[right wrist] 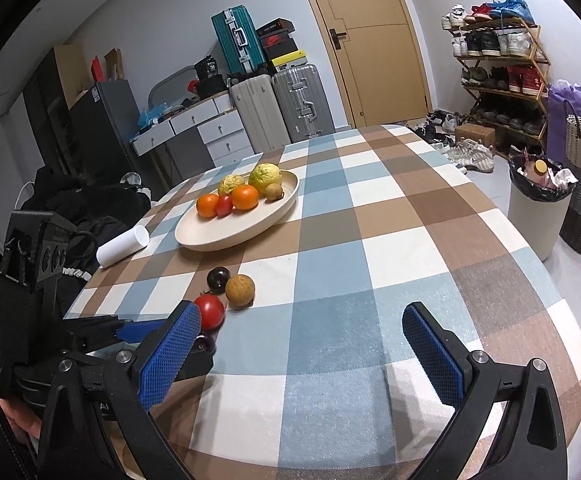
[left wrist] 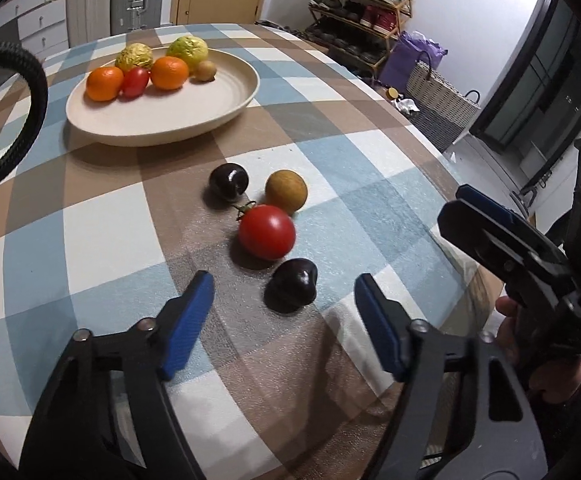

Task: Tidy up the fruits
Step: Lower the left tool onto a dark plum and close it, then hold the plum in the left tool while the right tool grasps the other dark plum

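Hovering low over the checked surface (left wrist: 90, 216), left gripper (left wrist: 284, 312) with fingers spread wide, nothing between them. Near dark plum (left wrist: 291, 285) lies just ahead of the gap, on the cloth. Beyond it: red tomato (left wrist: 266, 232), close to the plum; then brown round fruit (left wrist: 286, 191) and a second dark plum (left wrist: 229, 181) side by side. Cream plate (left wrist: 194, 120) farther back holds two oranges (left wrist: 104, 83), a small tomato (left wrist: 135, 82), two yellow-green fruits (left wrist: 188, 50) and a kiwi (left wrist: 204, 70). Right gripper (right wrist: 302, 350) off to the right of the group, fingers also apart and empty, over bare cloth. White roll (right wrist: 122, 246) lies left of the plate.
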Motion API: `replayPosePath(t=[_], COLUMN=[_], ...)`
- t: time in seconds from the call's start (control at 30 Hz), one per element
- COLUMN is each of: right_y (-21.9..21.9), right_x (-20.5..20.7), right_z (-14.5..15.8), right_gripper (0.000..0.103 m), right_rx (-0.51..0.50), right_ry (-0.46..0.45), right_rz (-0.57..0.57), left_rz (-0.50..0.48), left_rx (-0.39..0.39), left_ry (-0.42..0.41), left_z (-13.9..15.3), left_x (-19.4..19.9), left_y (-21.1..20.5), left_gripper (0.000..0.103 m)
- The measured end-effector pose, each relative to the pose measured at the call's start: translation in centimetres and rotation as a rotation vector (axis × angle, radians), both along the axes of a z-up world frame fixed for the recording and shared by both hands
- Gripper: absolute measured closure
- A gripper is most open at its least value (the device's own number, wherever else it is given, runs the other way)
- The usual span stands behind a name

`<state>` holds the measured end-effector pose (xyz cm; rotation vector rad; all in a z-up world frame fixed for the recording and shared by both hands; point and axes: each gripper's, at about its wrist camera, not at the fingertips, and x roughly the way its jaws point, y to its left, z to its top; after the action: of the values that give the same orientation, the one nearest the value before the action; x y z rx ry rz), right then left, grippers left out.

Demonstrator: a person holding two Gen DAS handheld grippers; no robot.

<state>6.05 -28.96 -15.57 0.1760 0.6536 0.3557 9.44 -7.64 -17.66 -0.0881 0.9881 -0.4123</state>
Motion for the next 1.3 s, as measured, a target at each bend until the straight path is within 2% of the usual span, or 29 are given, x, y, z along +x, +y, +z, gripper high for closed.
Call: replayPosePath(t=[0.17,0.23,0.4,0.43,0.5,0.83,1.13,1.3], right_y=[-0.4,-0.5,-0.8,-0.8,-0.9,-0.4,1.8,4.3], right_x=[-0.2,-0.3,-0.3,-0.3,-0.3,0.2,2.8,5.6], right_z=[-0.1,-0.1,-0.4,-0.4,-0.4,-0.5,-0.1,-0.3], right_gripper=[0.0,0.0,0.0,0.0,0.0,0.0,0.0,0.0], right_rx=[0.003,0.006,0.011,0.012,0.014,0.001,-0.002,-0.011], right_ry=[-0.005,-0.004,0.003,0.005,0.007,0.031,0.081,0.163], right_rz=[-0.005,-0.006,-0.008,-0.009,-0.008,0.004,0.076,0.142], left_rz=[-0.017,-0.025,-0.045,-0.055,-0.076,-0.061,0.013,0.06], left_rx=[-0.008,-0.008,0.002,0.015,-0.011,-0.045,-0.092,-0.104], left_ry=[0.006,0.009,0.0,-0.005,0.008,-0.033,-0.064,-0.067], left_z=[0.0,0.0,0.2,0.3,0.3,1.6,2.7,2.8], left_x=[-0.1,-0.1,-0.3,-0.3,-0.3,-0.8,-0.7,-0.8], left_y=[-0.2,-0.2,-0.6,-0.8,-0.7,0.4,4.6,7.7], left_gripper=[0.052,0.064,0.083,0.083,0.083,0.083,0.083,0.083])
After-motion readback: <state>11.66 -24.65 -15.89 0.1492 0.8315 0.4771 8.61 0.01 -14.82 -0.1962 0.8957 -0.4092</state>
